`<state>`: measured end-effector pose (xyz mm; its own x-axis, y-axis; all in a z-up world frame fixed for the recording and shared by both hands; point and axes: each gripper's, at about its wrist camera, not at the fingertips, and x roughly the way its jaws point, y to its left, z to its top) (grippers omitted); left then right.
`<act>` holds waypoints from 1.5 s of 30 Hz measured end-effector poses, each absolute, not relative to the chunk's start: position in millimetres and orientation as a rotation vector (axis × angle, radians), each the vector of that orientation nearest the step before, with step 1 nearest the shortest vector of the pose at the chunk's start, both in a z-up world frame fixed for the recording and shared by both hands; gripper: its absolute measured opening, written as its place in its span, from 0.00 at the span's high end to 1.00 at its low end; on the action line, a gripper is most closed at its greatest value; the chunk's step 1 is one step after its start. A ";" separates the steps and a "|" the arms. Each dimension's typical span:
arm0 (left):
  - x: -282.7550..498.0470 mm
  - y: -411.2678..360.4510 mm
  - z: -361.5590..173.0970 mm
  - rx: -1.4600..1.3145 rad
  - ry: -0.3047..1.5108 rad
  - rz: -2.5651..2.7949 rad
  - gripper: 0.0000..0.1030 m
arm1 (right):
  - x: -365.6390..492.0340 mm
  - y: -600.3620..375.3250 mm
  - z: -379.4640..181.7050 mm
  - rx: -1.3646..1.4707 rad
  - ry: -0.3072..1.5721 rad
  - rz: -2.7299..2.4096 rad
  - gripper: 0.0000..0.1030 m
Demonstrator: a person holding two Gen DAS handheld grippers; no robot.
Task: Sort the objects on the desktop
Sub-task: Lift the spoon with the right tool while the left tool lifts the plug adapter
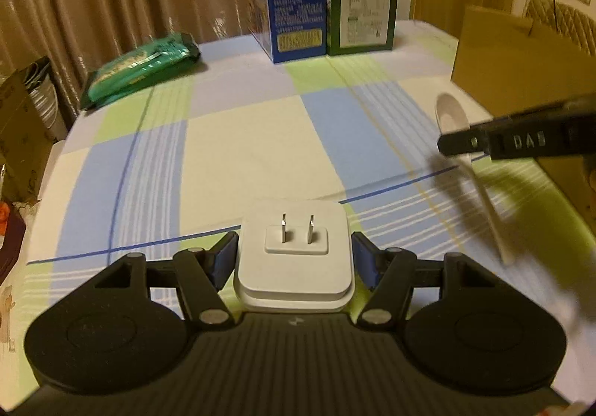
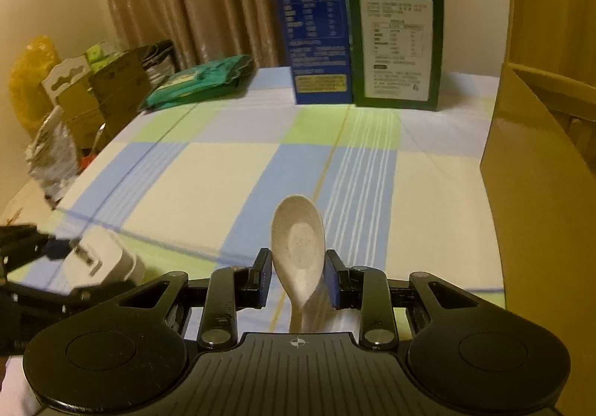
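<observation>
while my left claw (image 1: 294, 259) clamps the square white plug adapter (image 1: 296, 252) and my right claw (image 2: 298, 278) pinches the speckled white plastic spoon (image 2: 298, 244), both ride above the checked bench (image 1: 223, 140); i judge dropping them into the brown cardboard box (image 2: 540, 211) beside my right claw remains.

- My left hand-held gripper (image 1: 294, 259): black, blue pads; charger (image 1: 296, 256) white
- My right hand-held gripper (image 2: 298, 276): spoon (image 2: 298, 241) speckled off-white
- Counter cloth (image 2: 208, 177): blue/green/cream checks w/ stripes
- Boxes: blue (image 2: 316, 25), dk green (image 2: 396, 40)
- Pouch (image 1: 138, 67) teal
</observation>
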<state>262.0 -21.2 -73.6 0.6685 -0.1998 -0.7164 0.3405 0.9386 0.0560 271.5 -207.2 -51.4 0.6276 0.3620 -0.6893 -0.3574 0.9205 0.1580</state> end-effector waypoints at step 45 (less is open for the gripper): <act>207.3 -29.7 -99.1 0.153 0.800 -0.325 0.41 | 189.7 -183.8 -109.6 -0.131 0.709 0.372 0.66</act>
<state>207.3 -29.7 -99.1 0.6502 -0.2279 -0.7248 0.3424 0.9395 0.0117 189.7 -183.8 -109.6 0.6966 0.2889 -0.6567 -0.3769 0.9262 0.0077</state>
